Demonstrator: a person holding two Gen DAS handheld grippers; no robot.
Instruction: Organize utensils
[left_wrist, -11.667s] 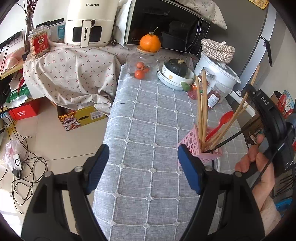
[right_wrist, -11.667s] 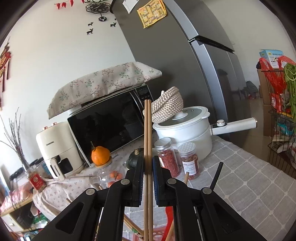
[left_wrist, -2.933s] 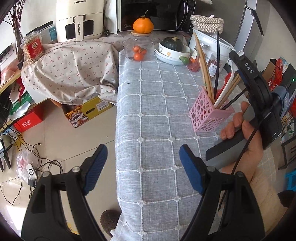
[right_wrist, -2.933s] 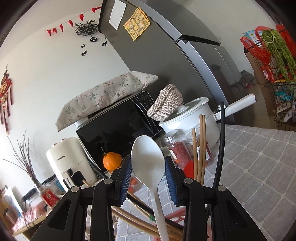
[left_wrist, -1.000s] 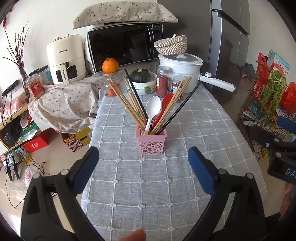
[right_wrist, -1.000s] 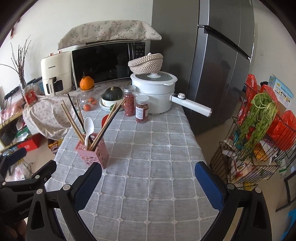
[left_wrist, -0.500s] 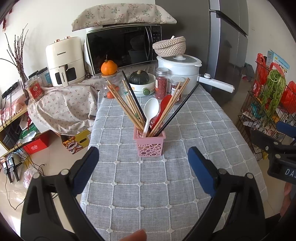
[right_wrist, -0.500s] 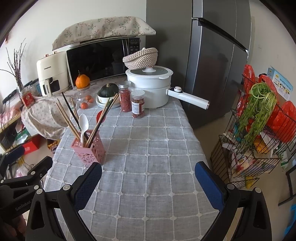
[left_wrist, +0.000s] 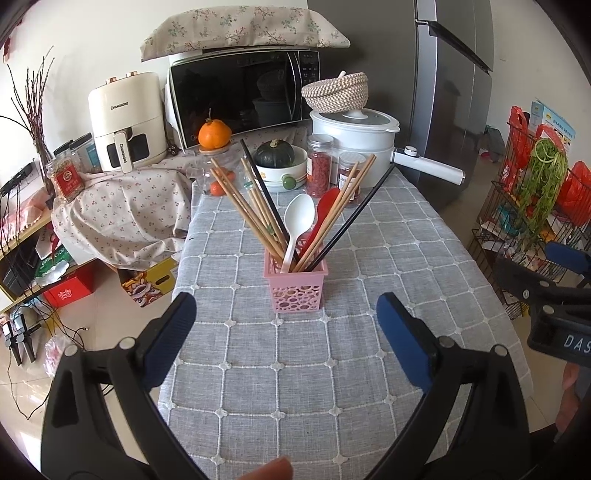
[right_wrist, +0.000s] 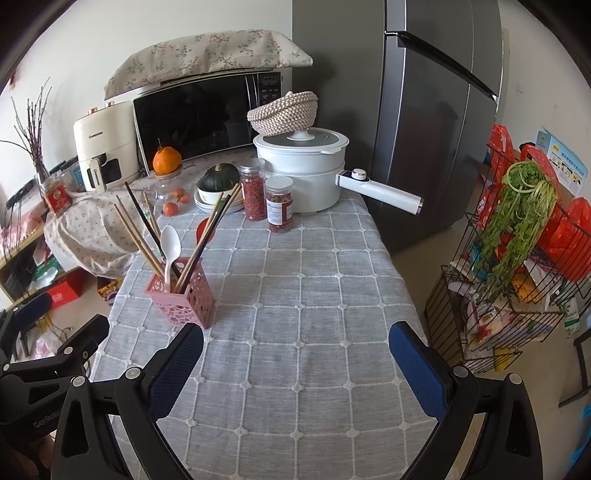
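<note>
You hold the left gripper (left_wrist: 286, 343) and right gripper (right_wrist: 295, 363) spread and empty above the tablecloth (right_wrist: 314, 295), since chopsticks (left_wrist: 243, 206) and white spoon (left_wrist: 300, 221) already stand in the pink holder (left_wrist: 295, 288).

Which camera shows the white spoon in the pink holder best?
The left wrist view: the white spoon stands near centre, bowl facing the camera, above the pink holder. The right wrist view shows it smaller, off to the left among the chopsticks.
</note>
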